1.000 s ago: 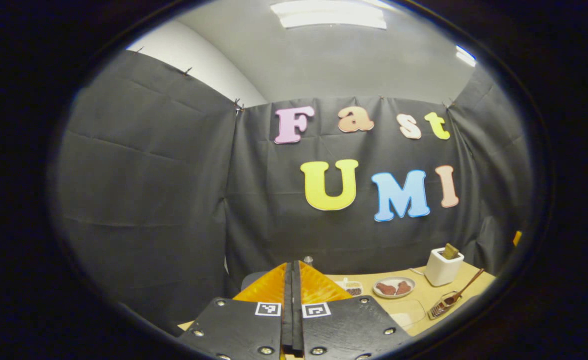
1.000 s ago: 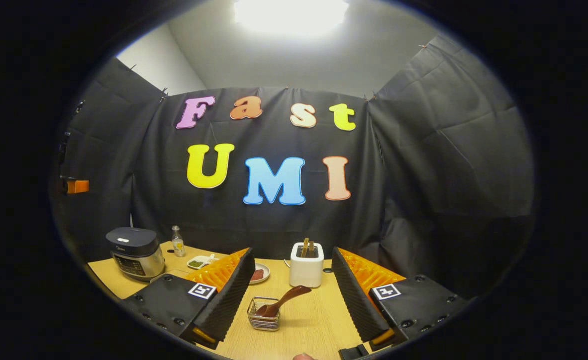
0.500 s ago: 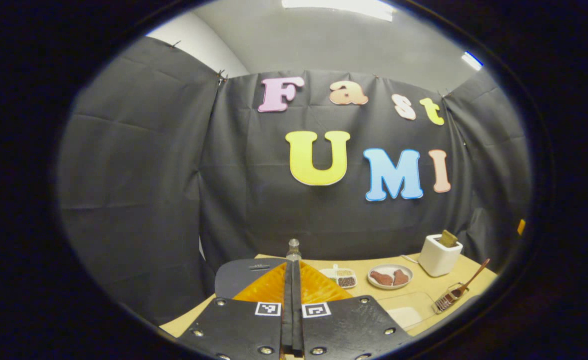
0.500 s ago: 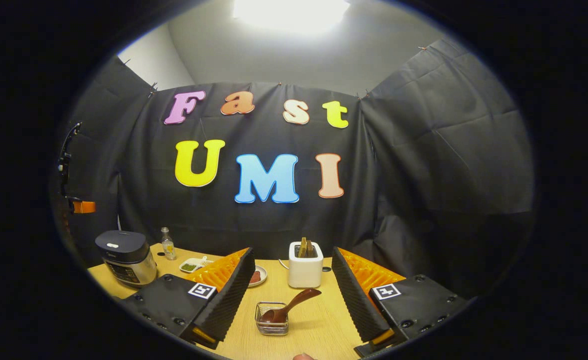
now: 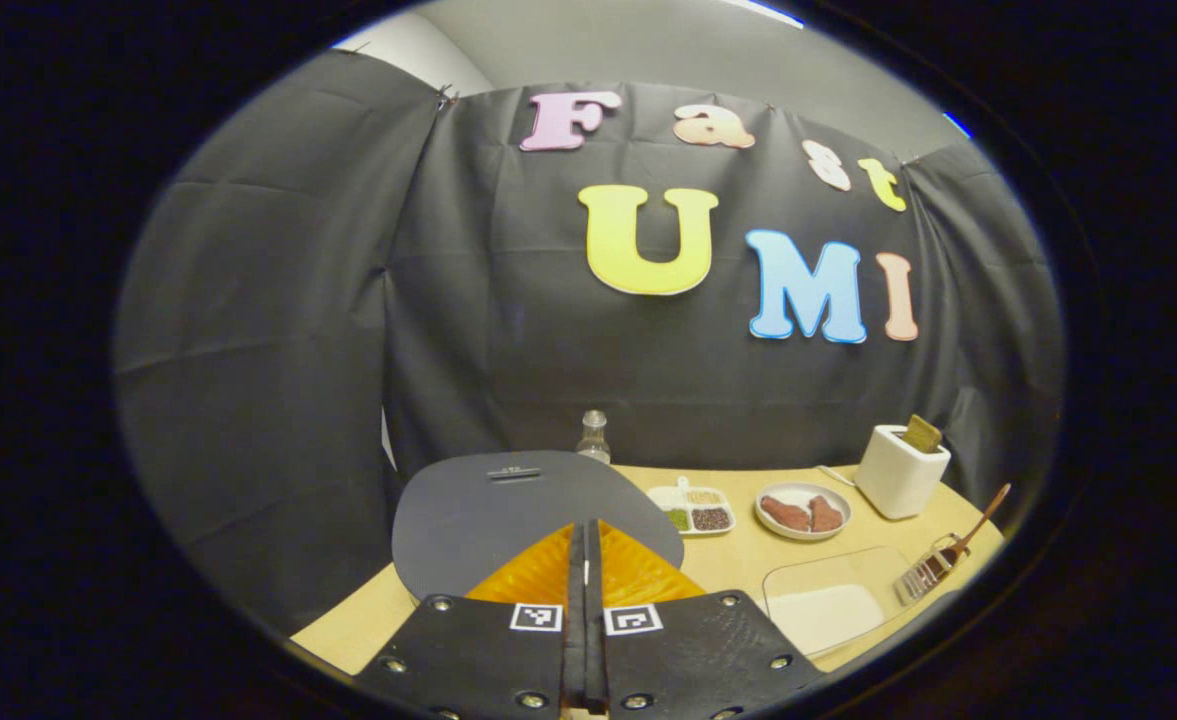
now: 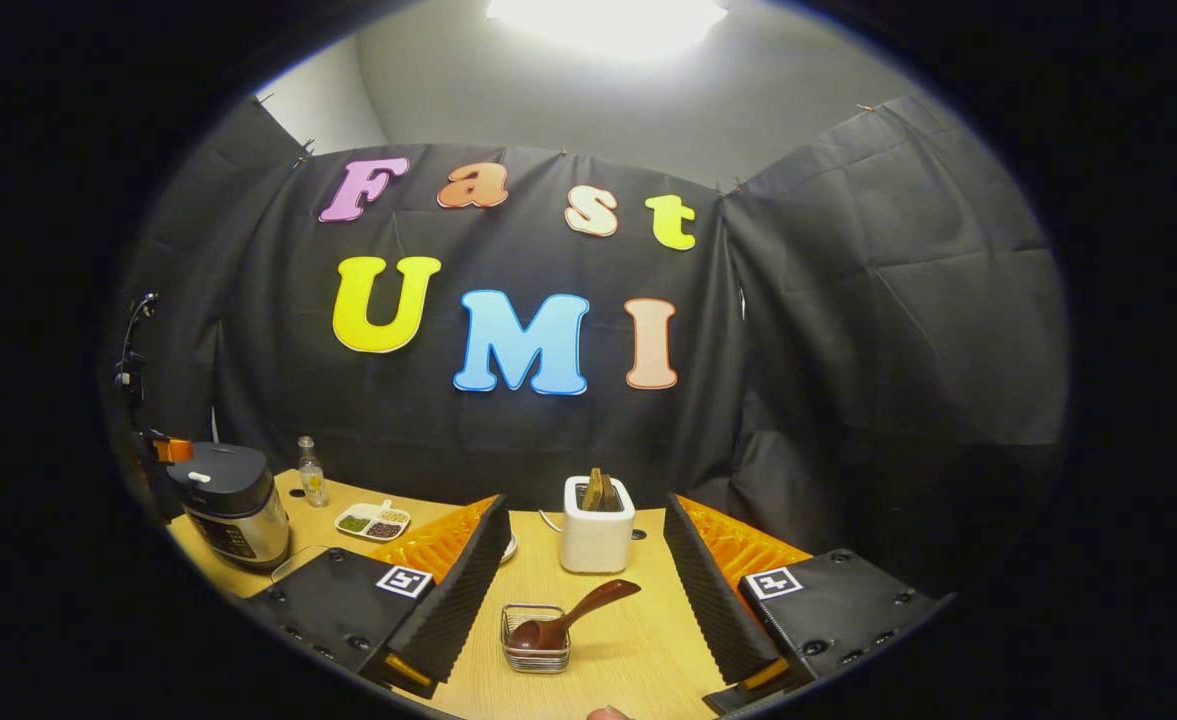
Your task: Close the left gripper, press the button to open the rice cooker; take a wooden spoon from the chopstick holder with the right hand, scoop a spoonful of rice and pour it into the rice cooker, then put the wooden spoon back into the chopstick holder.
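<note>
Left gripper view. Left gripper [image 5: 585,560]: fingers pressed together, holding nothing, poised over the near edge of the rice cooker [image 5: 518,515]. Lid down; slim latch button [image 5: 513,473] lay ahead of the tips, toward the lid's far side. Step in hand, judged: approach to the button press. Next move called for carrying the tips forward and down onto the button. Chopstick holder [image 5: 900,470] stood far off to the right.

Right gripper view. Right gripper [image 6: 588,580]: fingers spread wide, empty. Chopstick holder [image 6: 597,525] lay straight ahead between them; wire basket [image 6: 536,640] with wooden spoon [image 6: 568,620] nearer, between the tips. Rice cooker [image 6: 230,500] far left.
</note>
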Motion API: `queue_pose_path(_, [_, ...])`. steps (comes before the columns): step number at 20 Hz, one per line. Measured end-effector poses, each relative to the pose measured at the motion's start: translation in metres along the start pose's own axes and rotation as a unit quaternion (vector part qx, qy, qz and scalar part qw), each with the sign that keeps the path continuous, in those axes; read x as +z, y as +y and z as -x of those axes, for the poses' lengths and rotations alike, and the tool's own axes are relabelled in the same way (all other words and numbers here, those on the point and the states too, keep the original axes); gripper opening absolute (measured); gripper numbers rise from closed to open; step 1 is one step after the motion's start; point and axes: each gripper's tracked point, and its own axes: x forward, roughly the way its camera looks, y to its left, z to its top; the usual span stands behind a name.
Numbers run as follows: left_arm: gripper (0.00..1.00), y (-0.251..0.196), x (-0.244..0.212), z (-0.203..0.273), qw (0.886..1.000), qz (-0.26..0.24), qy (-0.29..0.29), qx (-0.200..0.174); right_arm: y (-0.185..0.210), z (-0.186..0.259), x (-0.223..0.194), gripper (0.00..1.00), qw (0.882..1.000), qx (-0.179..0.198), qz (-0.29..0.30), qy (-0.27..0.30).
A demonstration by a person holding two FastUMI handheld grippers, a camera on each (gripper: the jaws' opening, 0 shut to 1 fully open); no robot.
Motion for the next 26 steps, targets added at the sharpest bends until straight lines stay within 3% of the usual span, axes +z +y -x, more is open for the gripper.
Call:
queue_pose_path(5, [0.0, 0.008, -0.029, -0.012, 0.999, 0.003, 0.034, 0.005, 0.01, -0.006, 0.001, 0.98, 1.0, 0.002, 0.0, 0.001])
queue_pose_path(11, [0.02, 0.006, -0.045, -0.012, 0.999, -0.001, 0.037, 0.01, 0.015, -0.011, 0.004, 0.98, 1.0, 0.007, 0.0, -0.002])
queue_pose_path(16, [0.02, 0.007, -0.049, -0.009, 0.998, 0.038, 0.059, 0.006, 0.024, -0.012, 0.007, 0.98, 1.0, 0.023, -0.009, -0.005])
queue_pose_path(20, [0.01, 0.005, -0.03, -0.01, 0.999, 0.002, 0.037, 0.011, 0.028, -0.008, 0.014, 0.98, 0.999, 0.037, -0.008, -0.019])
queue_pose_path(23, [0.06, 0.008, 0.017, -0.006, 1.0, -0.004, -0.006, 0.023, 0.027, -0.005, 0.02, 0.98, 0.999, 0.041, -0.009, -0.027])
queue_pose_path(26, [0.01, 0.012, 0.059, 0.005, 0.998, -0.019, -0.055, 0.038, 0.022, -0.004, 0.019, 0.97, 0.999, 0.042, -0.016, -0.03])
